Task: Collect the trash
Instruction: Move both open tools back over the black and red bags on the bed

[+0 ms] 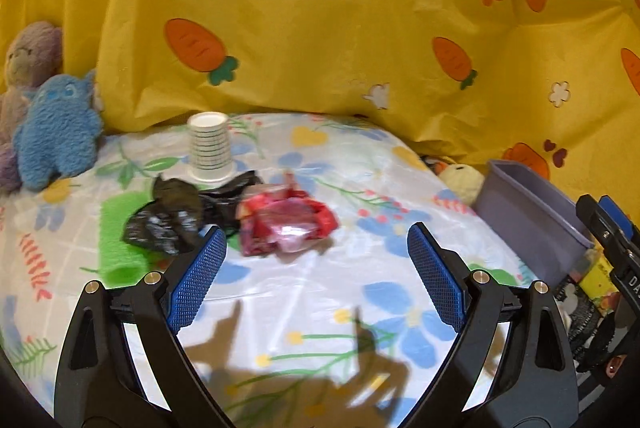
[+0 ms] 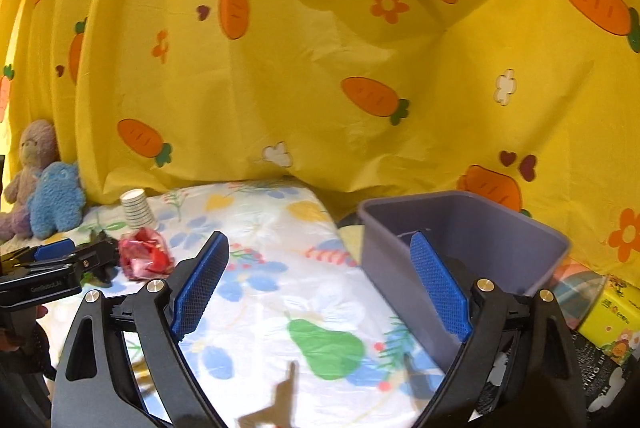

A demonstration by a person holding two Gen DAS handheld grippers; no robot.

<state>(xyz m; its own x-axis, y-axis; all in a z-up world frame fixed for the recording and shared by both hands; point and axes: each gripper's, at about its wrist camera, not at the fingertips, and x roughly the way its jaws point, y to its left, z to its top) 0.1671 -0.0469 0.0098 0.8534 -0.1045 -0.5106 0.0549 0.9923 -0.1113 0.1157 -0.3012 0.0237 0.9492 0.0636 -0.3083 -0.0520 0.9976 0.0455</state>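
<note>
Grey bin [image 2: 472, 228] — contents hidden; both grippers' fingers [image 1: 200, 276] [image 2: 436, 284] spread, empty.

Behind everything hung a yellow curtain [image 1: 320, 28] printed with carrots and flowers. Spread below was a white floral bedsheet [image 1: 312, 292]. Propped at far left against the curtain sat a blue plush toy [image 1: 56, 136], touching a purple plush bear [image 1: 28, 60] behind it. Tucked at the sheet's right edge lay a pale yellow plush [image 1: 462, 180], and farther right a yellow box [image 2: 612, 324].
</note>
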